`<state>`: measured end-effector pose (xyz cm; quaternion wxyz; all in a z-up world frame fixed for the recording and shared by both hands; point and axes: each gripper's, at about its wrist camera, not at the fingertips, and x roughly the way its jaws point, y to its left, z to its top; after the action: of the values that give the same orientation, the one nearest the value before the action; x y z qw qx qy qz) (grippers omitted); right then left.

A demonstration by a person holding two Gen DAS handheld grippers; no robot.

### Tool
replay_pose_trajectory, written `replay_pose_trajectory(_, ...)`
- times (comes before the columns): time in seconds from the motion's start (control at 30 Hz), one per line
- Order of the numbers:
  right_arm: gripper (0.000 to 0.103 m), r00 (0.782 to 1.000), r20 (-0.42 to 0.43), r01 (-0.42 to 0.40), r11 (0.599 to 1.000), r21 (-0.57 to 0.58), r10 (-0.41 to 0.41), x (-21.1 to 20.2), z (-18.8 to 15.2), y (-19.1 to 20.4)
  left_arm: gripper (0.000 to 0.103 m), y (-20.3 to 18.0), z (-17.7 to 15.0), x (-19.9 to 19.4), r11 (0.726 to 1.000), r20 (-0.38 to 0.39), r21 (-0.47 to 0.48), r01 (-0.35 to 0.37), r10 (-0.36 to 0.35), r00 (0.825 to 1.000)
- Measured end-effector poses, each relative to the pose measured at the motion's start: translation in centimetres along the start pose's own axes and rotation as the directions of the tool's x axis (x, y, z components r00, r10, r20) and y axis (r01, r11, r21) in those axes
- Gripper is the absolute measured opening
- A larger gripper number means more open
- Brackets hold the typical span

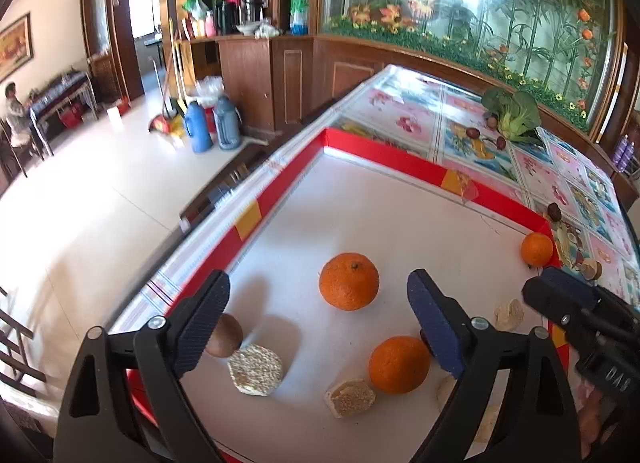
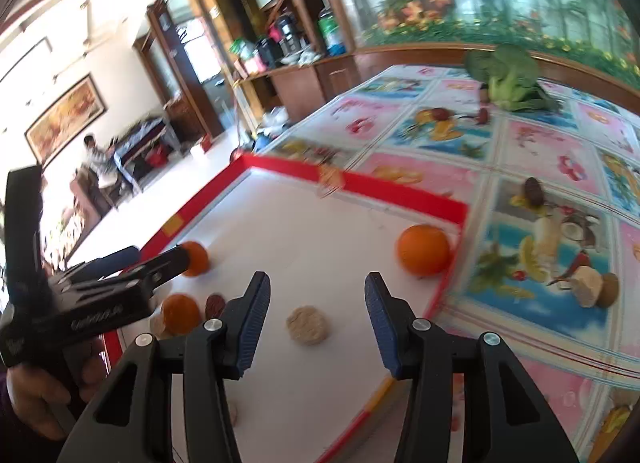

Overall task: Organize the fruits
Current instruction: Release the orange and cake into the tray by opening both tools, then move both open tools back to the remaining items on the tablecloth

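With both the left gripper (image 1: 318,327) and the right gripper (image 2: 316,315) spread and holding nothing above the red-rimmed tray (image 1: 280,187) on the counter (image 2: 540,167), the loose oranges (image 1: 349,281) inside it may roll if nudged by fingers (image 1: 434,327).

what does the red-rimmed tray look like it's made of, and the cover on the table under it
Tray: probably cardboard or foam board; matte white floor, thin flat red walls patched with yellow tape at the folds. Table cover: seemingly glossy plastic or vinyl, printed with fruit and flower squares, catching a sheen from the light. Neither can be confirmed by sight alone.
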<state>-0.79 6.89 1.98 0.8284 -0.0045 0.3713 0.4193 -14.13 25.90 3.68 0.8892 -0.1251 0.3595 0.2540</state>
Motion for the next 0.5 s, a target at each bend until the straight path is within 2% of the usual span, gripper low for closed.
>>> replay_pose_trajectory(0.17,0.049,0.999,0.026,0.019,0.997,0.08,-0.021,-0.8,0.4,-1.8,0.099,-1.8,0.2,-1.6,0.995,0.084,0.083,-0.057,0.05,0.995)
replay_pose_trajectory(0.5,0.049,0.997,0.069,0.035,0.987,0.157,-0.046,-2.5,0.8,-4.5,0.1,-5.0,0.3,-2.7,0.985,0.114,0.167,-0.048,0.029,0.993)
